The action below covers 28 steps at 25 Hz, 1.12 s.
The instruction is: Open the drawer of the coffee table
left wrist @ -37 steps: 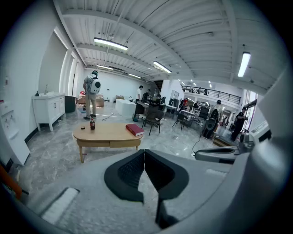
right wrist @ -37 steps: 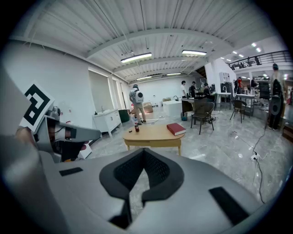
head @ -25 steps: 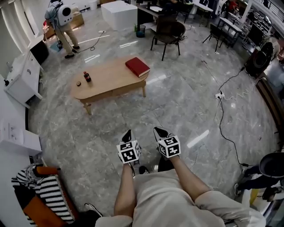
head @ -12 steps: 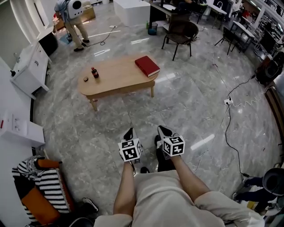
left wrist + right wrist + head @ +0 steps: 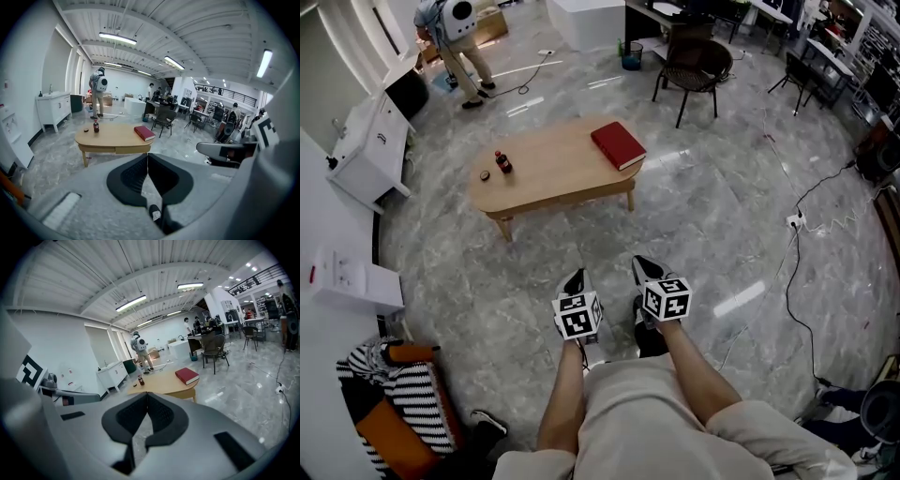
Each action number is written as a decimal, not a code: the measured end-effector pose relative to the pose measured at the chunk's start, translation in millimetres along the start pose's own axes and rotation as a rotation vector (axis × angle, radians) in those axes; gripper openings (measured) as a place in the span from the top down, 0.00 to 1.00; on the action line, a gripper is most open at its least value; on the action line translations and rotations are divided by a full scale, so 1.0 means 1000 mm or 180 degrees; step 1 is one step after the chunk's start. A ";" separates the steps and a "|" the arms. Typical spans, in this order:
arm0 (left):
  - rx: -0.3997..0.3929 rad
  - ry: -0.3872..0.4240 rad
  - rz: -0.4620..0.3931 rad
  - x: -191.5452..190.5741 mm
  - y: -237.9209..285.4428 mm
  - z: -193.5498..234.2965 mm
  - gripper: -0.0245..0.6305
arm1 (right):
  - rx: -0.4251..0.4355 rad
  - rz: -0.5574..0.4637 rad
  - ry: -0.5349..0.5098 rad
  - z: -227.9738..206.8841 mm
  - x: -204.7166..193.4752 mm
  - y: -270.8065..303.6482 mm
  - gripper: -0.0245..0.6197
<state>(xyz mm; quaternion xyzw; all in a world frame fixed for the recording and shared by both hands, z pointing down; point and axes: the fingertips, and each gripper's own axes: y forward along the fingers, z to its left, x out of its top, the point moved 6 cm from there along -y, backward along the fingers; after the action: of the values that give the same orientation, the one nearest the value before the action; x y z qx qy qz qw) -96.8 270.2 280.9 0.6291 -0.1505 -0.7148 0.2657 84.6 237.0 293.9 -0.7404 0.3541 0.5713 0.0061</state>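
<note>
A low oval wooden coffee table stands on the marble floor well ahead of me, seen also as the coffee table and the coffee table. Its drawer front is closed. A red book, a small dark bottle and a cap lie on top. My left gripper and right gripper are held side by side in front of my body, far short of the table. Both are shut with nothing between the jaws.
A white cabinet stands at the left wall. A dark chair is behind the table, and a person stands at the far left. A cable and power strip lie on the floor at right. Striped cushions sit near left.
The table has drawn nearer and shifted right in the head view as I walked forward. Both grippers stayed shut and side by side in front of me.
</note>
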 end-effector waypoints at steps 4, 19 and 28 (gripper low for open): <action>0.0061 0.0043 -0.0026 0.024 0.028 -0.007 0.95 | 0.0060 -0.0076 0.0052 -0.024 0.030 0.024 0.94; 0.0424 -0.0063 0.0071 0.067 0.114 -0.016 0.95 | 0.0202 -0.0042 0.0236 -0.110 0.089 0.092 0.94; 0.0624 -0.0302 0.0019 0.082 0.146 -0.013 0.95 | 0.0284 0.0032 0.0299 -0.152 0.110 0.122 0.94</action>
<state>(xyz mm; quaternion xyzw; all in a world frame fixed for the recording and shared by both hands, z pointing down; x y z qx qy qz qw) -61.6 106.5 291.5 0.6171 -0.2340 -0.7249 0.1975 158.5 26.0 301.2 -0.7636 0.3828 0.5196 0.0196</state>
